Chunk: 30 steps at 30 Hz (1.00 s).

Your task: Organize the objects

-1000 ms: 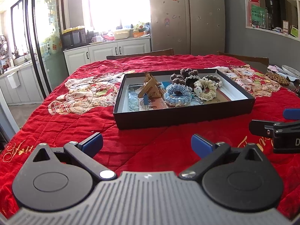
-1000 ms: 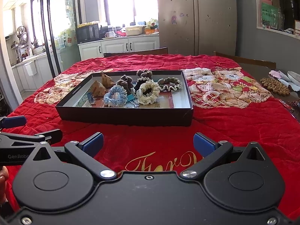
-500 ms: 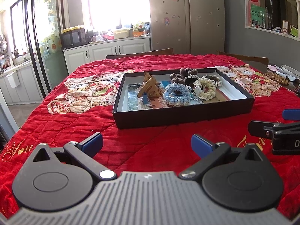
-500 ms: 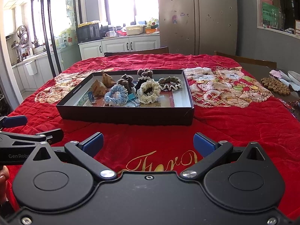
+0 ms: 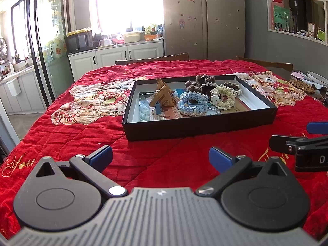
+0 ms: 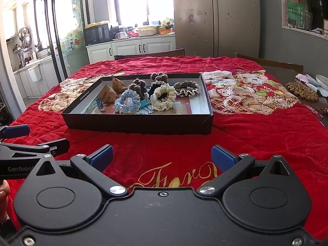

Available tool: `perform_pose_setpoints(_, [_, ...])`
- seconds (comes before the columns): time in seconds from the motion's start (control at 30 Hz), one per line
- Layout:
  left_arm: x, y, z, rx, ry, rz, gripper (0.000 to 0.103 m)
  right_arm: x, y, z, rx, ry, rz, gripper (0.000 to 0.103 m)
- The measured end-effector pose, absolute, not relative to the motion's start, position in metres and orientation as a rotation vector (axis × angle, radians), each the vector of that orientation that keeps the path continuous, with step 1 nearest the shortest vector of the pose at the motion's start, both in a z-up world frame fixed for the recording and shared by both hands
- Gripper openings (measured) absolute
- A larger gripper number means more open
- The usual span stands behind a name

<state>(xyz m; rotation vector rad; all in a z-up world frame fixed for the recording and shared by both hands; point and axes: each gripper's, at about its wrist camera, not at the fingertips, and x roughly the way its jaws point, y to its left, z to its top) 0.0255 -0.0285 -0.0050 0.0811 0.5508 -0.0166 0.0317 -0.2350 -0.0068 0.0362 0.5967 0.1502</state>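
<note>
A kitchen with white cabinets, a tall fridge [image 5: 205, 16] and a bright window lies behind a table covered by a red quilted cloth [image 5: 164, 155] with patchwork animal panels. On the cloth, ahead of both cameras, sits a shallow black tray [image 5: 196, 127], and the task's things lie inside it: crocheted scrunchies, among them a blue scrunchie [image 5: 193, 104] and a cream scrunchie [image 5: 222, 97], brown ones behind, folded tan paper pouches [image 5: 162, 97] at the left end, and small blue binder clips [image 6: 99, 103].

Compared with a second ago, almost nothing differs: the tray sits very slightly lower and nearer in both views, which suggests the two tongs have crept forward a little. The things in the tray lie as they did.

The left gripper [image 5: 160, 157] has its fingers spread wide with nothing between them, held low over the cloth short of the tray. The right gripper [image 6: 162, 156] is likewise wide apart and empty, beside it.

Everything gathered in one tray would fit a finished tidy-up as well as a jumble awaiting sorting; the pictures do not settle which.
</note>
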Motion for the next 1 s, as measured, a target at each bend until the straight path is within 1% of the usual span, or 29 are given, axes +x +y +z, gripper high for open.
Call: perform_pose_setpoints(1.0, [0.0263, -0.0276, -0.0066, 0.066, 0.549, -0.041, 0.103, 0.0347, -0.2341, -0.0132, 0.043, 0.618, 0.158, 0.102])
